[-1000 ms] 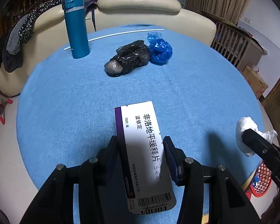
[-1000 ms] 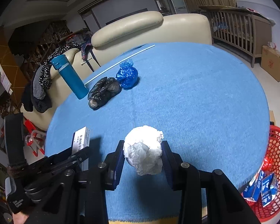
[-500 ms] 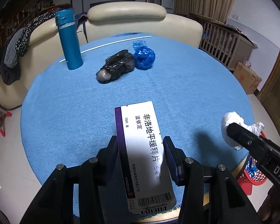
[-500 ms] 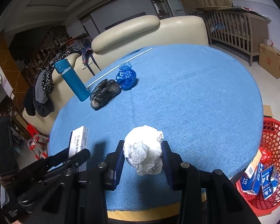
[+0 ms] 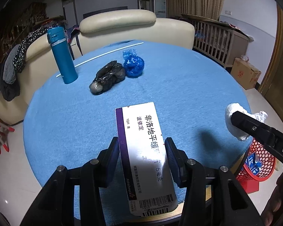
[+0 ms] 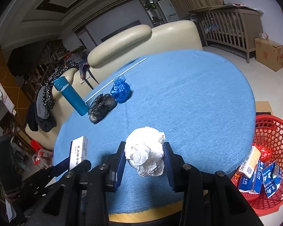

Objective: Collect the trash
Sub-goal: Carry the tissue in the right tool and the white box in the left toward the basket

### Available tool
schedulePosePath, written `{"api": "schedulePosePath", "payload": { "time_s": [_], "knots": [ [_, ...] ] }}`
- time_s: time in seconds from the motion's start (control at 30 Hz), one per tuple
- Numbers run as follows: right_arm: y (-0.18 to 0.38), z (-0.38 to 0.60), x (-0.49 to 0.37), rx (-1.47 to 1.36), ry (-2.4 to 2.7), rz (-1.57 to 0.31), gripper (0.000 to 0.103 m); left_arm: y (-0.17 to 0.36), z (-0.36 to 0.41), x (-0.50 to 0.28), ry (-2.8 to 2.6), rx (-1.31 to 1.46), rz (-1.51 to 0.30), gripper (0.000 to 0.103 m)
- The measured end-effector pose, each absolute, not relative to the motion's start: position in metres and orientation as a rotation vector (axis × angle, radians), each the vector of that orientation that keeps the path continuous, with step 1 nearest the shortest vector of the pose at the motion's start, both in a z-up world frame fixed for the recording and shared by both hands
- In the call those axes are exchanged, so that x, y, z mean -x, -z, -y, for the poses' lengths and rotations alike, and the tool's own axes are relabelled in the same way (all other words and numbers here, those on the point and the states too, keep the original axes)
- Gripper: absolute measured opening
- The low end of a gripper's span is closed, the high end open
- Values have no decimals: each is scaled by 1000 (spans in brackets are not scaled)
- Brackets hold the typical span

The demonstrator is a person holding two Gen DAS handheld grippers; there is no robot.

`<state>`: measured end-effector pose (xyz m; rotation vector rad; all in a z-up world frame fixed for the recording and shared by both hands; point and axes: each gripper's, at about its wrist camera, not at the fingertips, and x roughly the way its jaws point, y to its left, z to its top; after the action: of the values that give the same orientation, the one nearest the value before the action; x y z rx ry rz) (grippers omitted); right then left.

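My left gripper (image 5: 142, 151) is shut on a white medicine box (image 5: 141, 137) with a purple stripe, held above the near edge of the round blue table (image 5: 179, 86). My right gripper (image 6: 144, 155) is shut on a crumpled white tissue wad (image 6: 144, 151), also over the near edge; the wad (image 5: 234, 124) shows at the right in the left wrist view. A black plastic bag (image 5: 107, 77) and a blue plastic bag (image 5: 133, 66) lie together toward the far side of the table. A red mesh basket (image 6: 273, 130) with cartons in it stands on the floor, right of the table.
A teal flask (image 5: 63, 58) stands upright at the table's far left, with a thin white rod (image 5: 103, 56) lying behind it. A cream sofa (image 5: 122, 28) with clothes draped over it curves behind the table. A wooden crib (image 6: 230, 24) and cardboard box (image 6: 269, 54) stand at far right.
Both grippers have drawn back from the table toward its near edge, each still holding its item. More of the room and the red basket has come into view.
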<state>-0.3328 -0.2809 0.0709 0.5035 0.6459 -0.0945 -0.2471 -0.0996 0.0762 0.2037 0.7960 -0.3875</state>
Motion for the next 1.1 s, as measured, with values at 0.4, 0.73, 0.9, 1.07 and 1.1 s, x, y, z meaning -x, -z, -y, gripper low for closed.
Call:
{"api": "schedulePosePath", "payload": {
  "time_s": [0.4,0.73,0.9,1.07,1.1],
  "knots": [
    [-73,288,342,-526,105,-622,40,-81,111,257,411,-230,-765,50],
    [-71,299,351,-542,126,-607,40,-77,120,260,416,-243,-764,50],
    [-69,313,361,-562,151,-591,40,-72,130,262,425,-263,-773,50],
    [-64,330,373,-592,177,-577,40,-65,143,266,442,-291,-781,50],
    [-63,332,375,-597,180,-577,40,-63,146,267,446,-297,-785,50]
  ]
}}
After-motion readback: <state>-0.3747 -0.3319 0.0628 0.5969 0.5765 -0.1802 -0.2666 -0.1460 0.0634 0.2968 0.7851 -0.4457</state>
